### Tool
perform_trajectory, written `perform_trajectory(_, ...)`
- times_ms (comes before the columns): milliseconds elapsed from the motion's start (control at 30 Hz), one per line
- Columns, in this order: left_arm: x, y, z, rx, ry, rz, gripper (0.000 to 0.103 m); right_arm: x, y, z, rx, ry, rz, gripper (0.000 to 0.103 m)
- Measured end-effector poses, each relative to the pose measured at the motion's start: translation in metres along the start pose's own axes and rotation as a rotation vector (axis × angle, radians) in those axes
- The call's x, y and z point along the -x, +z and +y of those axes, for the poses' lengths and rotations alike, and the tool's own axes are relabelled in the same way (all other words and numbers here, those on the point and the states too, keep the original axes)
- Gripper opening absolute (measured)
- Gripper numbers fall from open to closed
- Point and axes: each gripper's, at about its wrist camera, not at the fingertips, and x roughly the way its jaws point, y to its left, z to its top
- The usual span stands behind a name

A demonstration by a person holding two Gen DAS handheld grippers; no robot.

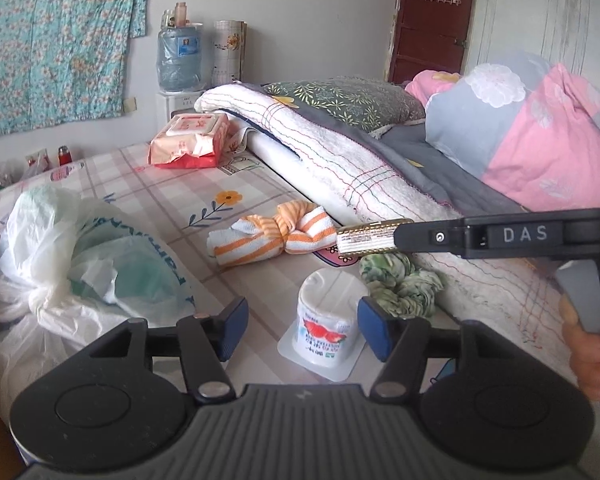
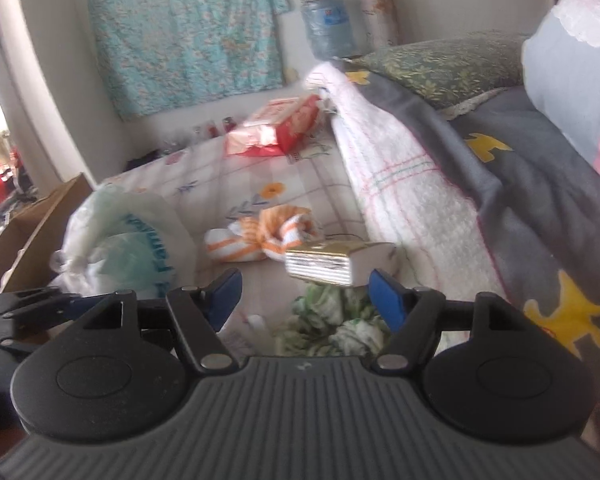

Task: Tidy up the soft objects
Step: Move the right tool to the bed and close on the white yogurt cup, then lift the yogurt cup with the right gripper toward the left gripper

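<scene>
On the bed (image 1: 148, 184), covered with a checked sheet printed with flowers, the soft things lie close together. From the left wrist view, the left gripper (image 1: 300, 326) hangs low with its blue fingers (image 1: 234, 326) spread apart, gripping nothing; a roll of tissue (image 1: 330, 316) in clear wrap stands upright on the sheet between them, touching neither pad. At about one o'clock from the roll lies a knotted green cloth (image 1: 400, 284), just beside the folded white blanket (image 1: 340, 152). At eleven o'clock from the roll, farther up the bed, lies a knotted orange-striped towel (image 1: 272, 234). A white plastic bag (image 1: 80, 256) bulges at nine o'clock, and a red tissue pack (image 1: 190, 140) sits far off at eleven o'clock.

The right gripper (image 2: 302, 296) reaches in from three o'clock in the left view, held by a hand (image 1: 592, 356) at the frame's edge. Its fingers (image 2: 386, 300) stand apart, released, above the green cloth, which does not touch them. A gold-striped block sticks forward from it, seen near the striped towel.
</scene>
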Motion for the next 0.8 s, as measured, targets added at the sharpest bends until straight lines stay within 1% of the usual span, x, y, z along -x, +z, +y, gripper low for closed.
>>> perform_trajectory(133,0.006,-0.005,0.011,0.04,0.007,0.011,0.062,-0.008,0.001,0.02,0.073,0.113,0.034,0.07)
perform_trajectory(233,0.012,-0.009,0.022,0.087,0.007,0.017,0.066,-0.028,0.001,0.031,0.124,0.158,0.081,0.07)
perform_trajectory(367,0.024,-0.015,0.034,0.14,0.019,0.012,0.07,-0.055,-0.002,0.045,0.192,0.161,0.144,0.07)
perform_trajectory(533,0.032,-0.023,0.04,0.161,0.042,0.013,0.072,-0.073,-0.01,0.062,0.278,0.109,0.186,0.068)
perform_trajectory(567,0.033,-0.026,0.041,0.164,0.043,0.016,0.072,-0.074,-0.012,0.064,0.28,0.101,0.191,0.066)
perform_trajectory(633,0.034,-0.029,0.041,0.171,0.04,0.022,0.072,-0.077,-0.015,0.065,0.275,0.094,0.203,0.051)
perform_trajectory(733,0.036,-0.035,0.041,0.171,0.041,0.024,0.072,-0.075,-0.016,0.061,0.23,0.105,0.196,0.049)
perform_trajectory(800,0.038,-0.037,0.041,0.17,0.04,0.02,0.072,-0.072,-0.014,0.054,0.169,0.132,0.202,0.048)
